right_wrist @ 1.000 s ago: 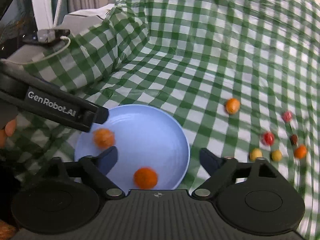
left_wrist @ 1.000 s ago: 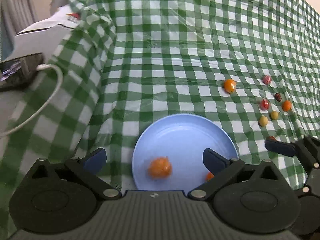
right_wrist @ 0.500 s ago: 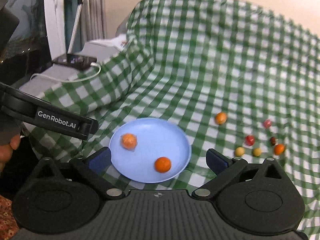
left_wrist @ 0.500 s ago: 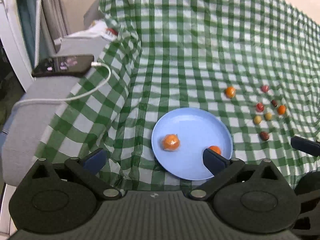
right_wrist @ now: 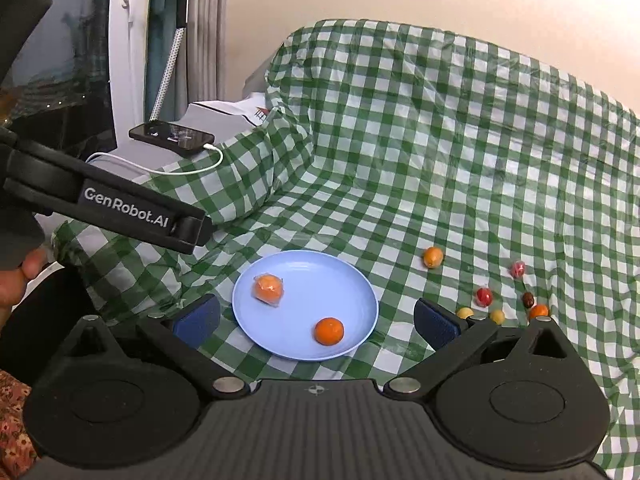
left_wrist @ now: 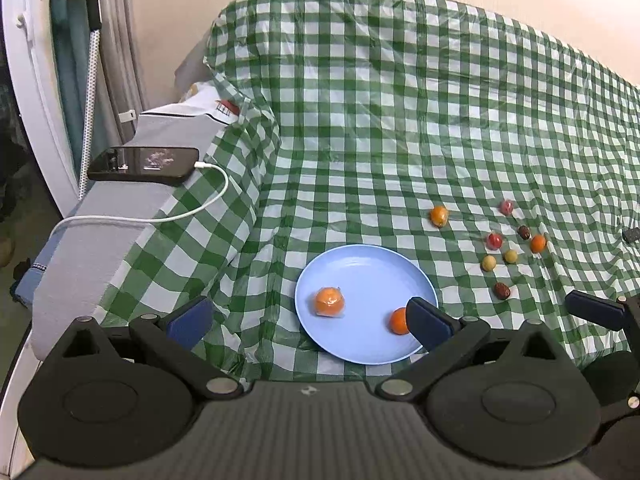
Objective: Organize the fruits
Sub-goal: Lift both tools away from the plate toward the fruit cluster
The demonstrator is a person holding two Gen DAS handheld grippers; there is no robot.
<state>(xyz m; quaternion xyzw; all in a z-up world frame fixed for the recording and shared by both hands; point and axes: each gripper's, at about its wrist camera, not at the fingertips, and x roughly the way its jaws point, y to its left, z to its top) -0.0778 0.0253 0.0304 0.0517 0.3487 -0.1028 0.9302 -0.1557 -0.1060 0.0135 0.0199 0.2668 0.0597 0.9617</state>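
Both claws spread wide, nothing held: left claw, right claw. Blue plate at lower centre carries two oranges. Loose orange fruit at right-centre is probably best approached from above, straddled before closing.

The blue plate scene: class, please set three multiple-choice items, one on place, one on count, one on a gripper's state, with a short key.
1. Where is the phone?
A. on the plate
B. on the grey ledge left of the cloth
C. among the small fruits

2. How many fruits lie on the blue plate?
A. two
B. four
C. none

3. The right gripper is:
A. shut on a fruit
B. open and empty
C. shut on the cable

Key: 1 B, it lies plugged in there; 2 A, a wrapped orange fruit and a bare orange fruit; 3 B, its fingers stand apart.
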